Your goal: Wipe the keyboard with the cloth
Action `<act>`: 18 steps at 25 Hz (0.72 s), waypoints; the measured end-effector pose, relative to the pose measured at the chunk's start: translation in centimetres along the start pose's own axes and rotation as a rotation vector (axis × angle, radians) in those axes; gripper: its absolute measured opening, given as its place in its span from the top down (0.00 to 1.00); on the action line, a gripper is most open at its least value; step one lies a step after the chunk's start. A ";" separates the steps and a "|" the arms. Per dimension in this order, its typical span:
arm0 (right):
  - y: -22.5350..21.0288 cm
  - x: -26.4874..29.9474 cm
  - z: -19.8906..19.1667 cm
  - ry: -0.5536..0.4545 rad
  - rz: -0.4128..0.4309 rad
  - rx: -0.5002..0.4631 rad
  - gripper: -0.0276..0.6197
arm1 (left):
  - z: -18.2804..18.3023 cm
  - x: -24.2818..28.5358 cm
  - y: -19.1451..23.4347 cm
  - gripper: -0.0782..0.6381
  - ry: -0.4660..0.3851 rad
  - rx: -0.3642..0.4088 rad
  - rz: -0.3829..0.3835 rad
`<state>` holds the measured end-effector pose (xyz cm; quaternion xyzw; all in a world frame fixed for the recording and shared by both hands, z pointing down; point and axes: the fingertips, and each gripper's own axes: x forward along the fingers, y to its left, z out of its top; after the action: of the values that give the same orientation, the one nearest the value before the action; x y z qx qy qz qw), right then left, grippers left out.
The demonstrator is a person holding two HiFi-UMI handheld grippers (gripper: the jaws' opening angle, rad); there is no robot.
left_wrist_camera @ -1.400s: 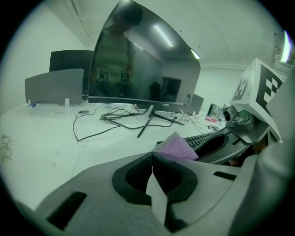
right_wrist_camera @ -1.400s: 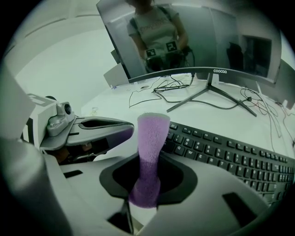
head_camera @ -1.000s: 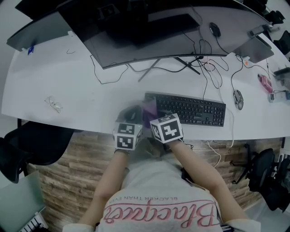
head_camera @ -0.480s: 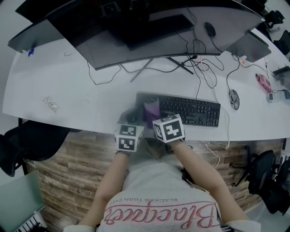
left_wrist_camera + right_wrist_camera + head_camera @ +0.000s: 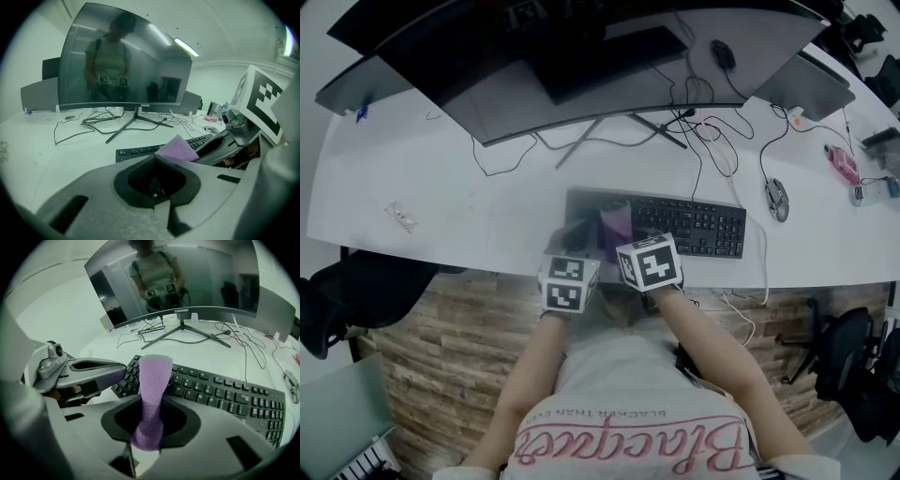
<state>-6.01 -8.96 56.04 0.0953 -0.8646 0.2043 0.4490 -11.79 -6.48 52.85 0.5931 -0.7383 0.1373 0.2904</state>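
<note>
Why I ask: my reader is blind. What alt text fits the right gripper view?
The right gripper is shut on a purple cloth held over the left end of a black keyboard on a white desk, left gripper alongside, curved monitor behind.

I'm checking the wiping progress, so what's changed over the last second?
The right gripper, shut on the purple cloth, seems to have slid slightly rightward over the left end of the keyboard, with the left gripper alongside; the head camera also shifted. The grip held; keyboard, mouse and monitor stayed put.
</note>
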 end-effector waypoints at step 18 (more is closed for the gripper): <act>-6.3 -3.5 -2.4 -0.002 -0.049 0.036 0.82 | 1.0 3.1 -6.8 0.88 0.014 0.041 -0.048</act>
<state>-0.07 -13.65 56.11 0.1247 -0.8588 0.2085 0.4511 -5.91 -11.28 52.97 0.6156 -0.7188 0.1493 0.2866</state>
